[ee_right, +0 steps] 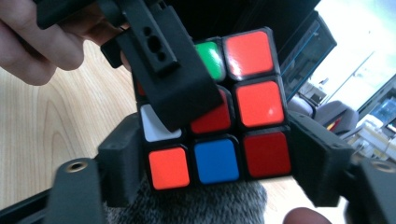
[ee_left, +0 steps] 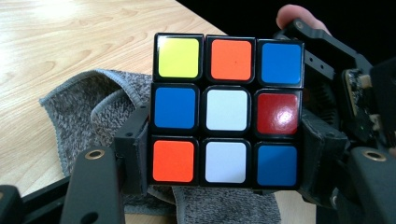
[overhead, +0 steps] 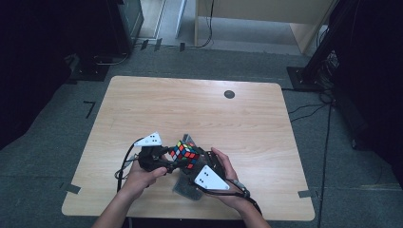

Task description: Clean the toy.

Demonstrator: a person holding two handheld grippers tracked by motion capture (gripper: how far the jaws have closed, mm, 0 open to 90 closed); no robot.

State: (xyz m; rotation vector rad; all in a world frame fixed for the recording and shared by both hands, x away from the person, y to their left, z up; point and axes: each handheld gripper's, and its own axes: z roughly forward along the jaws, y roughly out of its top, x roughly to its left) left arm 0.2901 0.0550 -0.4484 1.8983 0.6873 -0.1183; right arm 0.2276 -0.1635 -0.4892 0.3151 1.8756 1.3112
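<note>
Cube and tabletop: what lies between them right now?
A grey cloth lies on the table under the cube, seen in the left gripper view.

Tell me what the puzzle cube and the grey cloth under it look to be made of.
The black-framed puzzle cube with coloured squares looks like hard glossy plastic: light glints off its red and orange tiles. The grey cloth looks like soft woven or knitted fabric, probably microfibre: matte, flecked nap, stitched hem, rumpled folds. It lies on the pale wood-grain table, likely laminate.

Both forearms enter low, converging over the cube (overhead: 185, 154). Left gripper (overhead: 167, 154) clamps its lower layer; right gripper (overhead: 199, 159) jaws bracket it opposite, just closing.
</note>
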